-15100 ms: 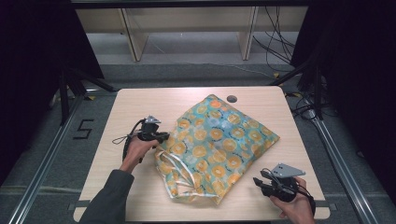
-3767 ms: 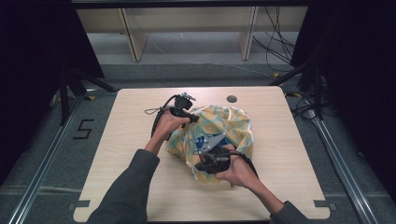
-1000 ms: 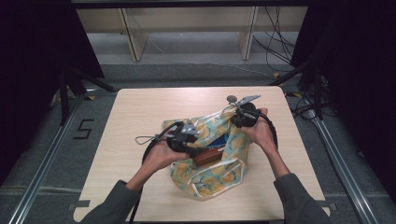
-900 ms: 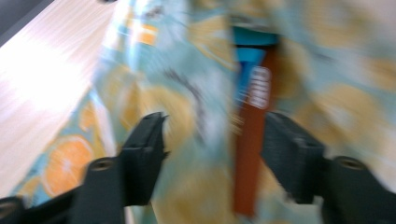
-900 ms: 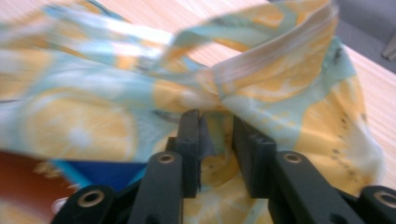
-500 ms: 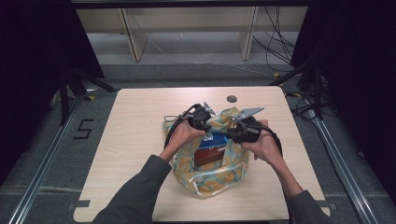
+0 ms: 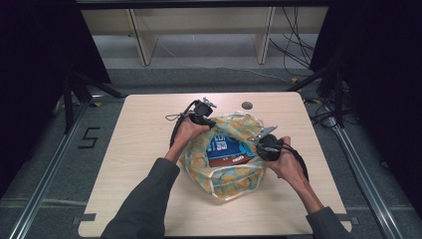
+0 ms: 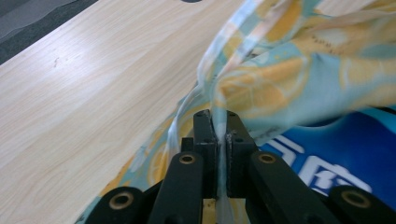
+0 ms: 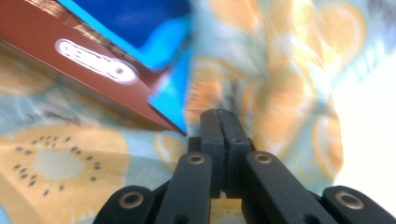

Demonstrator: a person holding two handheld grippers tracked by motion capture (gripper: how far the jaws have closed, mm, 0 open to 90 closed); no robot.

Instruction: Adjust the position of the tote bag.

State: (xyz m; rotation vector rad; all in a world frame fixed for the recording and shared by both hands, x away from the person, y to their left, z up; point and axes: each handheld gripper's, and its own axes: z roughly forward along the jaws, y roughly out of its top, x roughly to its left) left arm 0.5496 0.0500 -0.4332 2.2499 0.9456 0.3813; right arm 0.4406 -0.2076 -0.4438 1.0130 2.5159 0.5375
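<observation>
Left gripper [image 8: 218, 122] clamped fruit-print plastic bag [image 7: 234, 172] rim; right gripper [image 9: 225, 122] just pinched shut opposite; blue-brown box [image 7: 226, 152] inside, mouth spread.

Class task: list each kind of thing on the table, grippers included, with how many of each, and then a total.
Fruit-print bag: 1
Blue and brown box inside the bag: 1
Grippers: 2, left gripper and right gripper, each pinching the bag's cloth
Total: 4

Even overhead light is falling on the pale table [image 7: 149, 149], casting soft shadows, while the surroundings are sinking into near black. The right gripper view is smearing with motion blur and washing out white at its right edge; the left gripper view is staying fairly sharp.
</observation>
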